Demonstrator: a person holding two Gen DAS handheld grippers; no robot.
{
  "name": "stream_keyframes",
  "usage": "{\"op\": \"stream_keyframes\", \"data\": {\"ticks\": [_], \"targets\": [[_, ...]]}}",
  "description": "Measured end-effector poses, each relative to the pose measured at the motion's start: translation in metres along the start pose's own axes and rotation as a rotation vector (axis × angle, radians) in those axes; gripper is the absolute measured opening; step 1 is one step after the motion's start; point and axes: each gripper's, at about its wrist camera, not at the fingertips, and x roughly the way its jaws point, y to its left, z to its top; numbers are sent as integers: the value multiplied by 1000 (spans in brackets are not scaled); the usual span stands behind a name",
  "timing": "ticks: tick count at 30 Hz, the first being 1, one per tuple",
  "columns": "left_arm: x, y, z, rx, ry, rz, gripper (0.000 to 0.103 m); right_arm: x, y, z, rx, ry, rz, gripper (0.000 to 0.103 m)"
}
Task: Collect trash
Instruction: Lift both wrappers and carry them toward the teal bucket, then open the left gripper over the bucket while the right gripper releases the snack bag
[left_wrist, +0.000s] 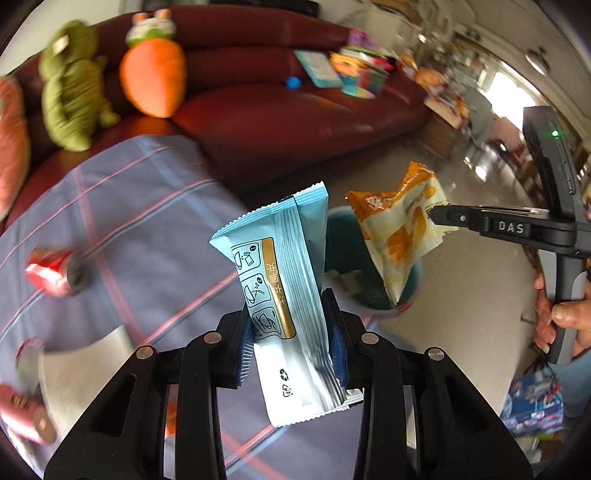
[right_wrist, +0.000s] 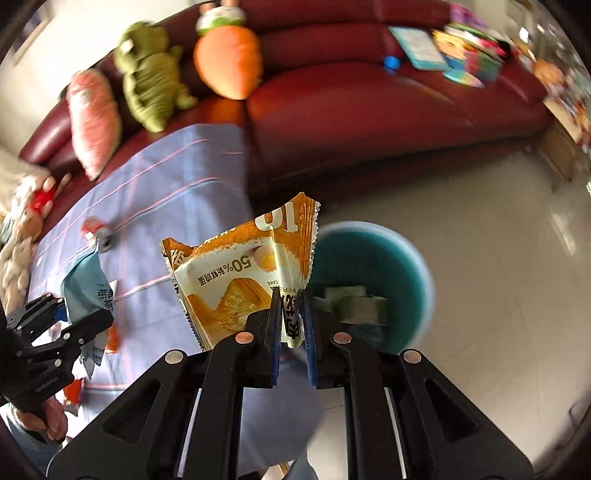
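My left gripper (left_wrist: 291, 332) is shut on a light blue snack wrapper (left_wrist: 284, 280), which stands upright between the blue pads. My right gripper (right_wrist: 291, 317) is shut on an orange and white cake wrapper (right_wrist: 243, 273). In the left wrist view the right gripper (left_wrist: 437, 216) holds that orange wrapper (left_wrist: 399, 229) over a teal waste bin (left_wrist: 343, 251). In the right wrist view the teal bin (right_wrist: 373, 254) lies just beyond my fingers, with crumpled trash (right_wrist: 354, 302) inside. The left gripper (right_wrist: 74, 314) with the blue wrapper (right_wrist: 85, 284) shows at the left edge.
A purple checked cloth (left_wrist: 147, 221) covers a low table and carries red cans (left_wrist: 55, 273), one can (right_wrist: 98, 230) near its far side. A dark red sofa (right_wrist: 369, 110) behind holds plush toys (right_wrist: 151, 81) and books (right_wrist: 458, 48). Pale tiled floor (right_wrist: 498, 295) surrounds the bin.
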Motion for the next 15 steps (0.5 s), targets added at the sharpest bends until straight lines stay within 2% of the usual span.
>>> {"op": "stream_keyframes", "data": {"ticks": [6, 15], "targets": [[54, -44, 31, 82, 55, -32, 35, 15, -68, -9, 105, 21, -44, 11], [115, -74, 51, 111, 118, -67, 35, 39, -101, -4, 138, 63, -81, 11]]}}
